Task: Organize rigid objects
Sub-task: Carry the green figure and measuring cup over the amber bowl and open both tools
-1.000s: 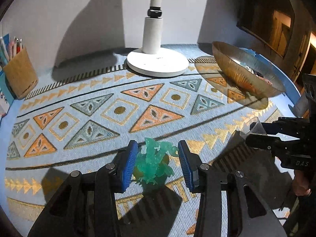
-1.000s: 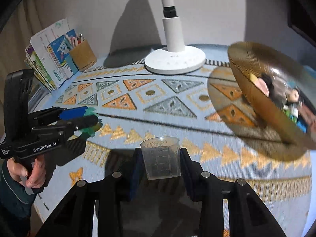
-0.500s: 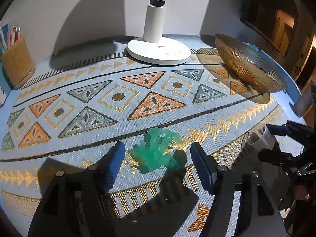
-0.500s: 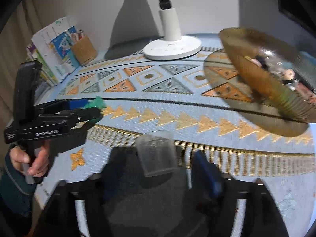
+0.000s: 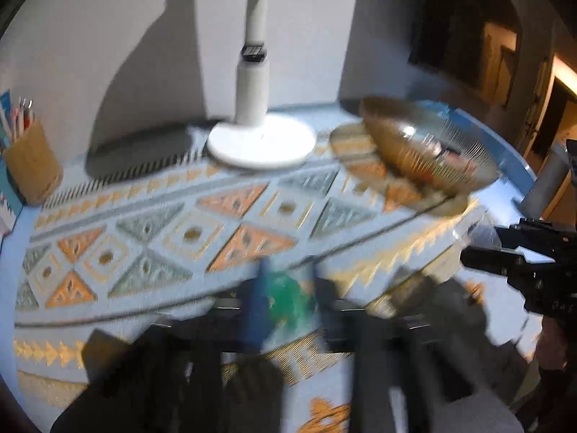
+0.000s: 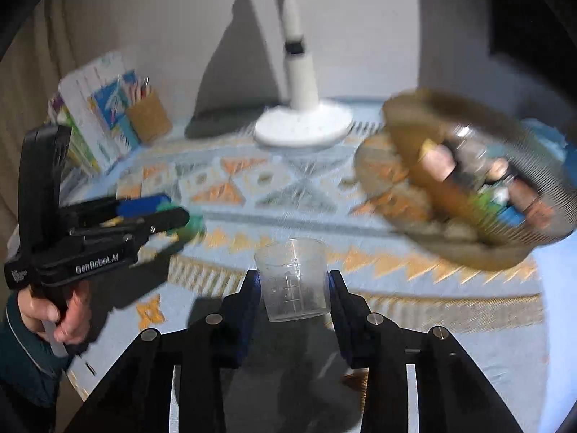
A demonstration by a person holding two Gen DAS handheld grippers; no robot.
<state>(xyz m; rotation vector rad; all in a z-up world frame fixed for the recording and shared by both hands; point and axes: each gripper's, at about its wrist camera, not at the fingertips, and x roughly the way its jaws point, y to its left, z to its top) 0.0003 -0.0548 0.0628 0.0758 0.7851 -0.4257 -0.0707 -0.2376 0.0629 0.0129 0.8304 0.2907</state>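
The bench (image 6: 497, 361) carries a patterned cloth (image 5: 187, 231), and most of it is already free of loose things. At the far right stands the amber glass bowl (image 6: 407, 133), which holds several small objects; I judge that this is the place for collecting, so a part of the work is done. Behind it are a white lamp base (image 5: 261, 142) and a pencil holder (image 5: 32, 171), which seem not to belong to the task.

Two things are left, and both are already taken up. The right gripper (image 6: 293, 288) has its jaws clamped on the clear measuring cup (image 6: 292, 278), which is held above the cloth, near the bowl. The left gripper (image 5: 288, 299) has its jaws together on the green plastic toy (image 5: 286, 301), though this view is blurred. It remains to bring both to the bowl and release them there.
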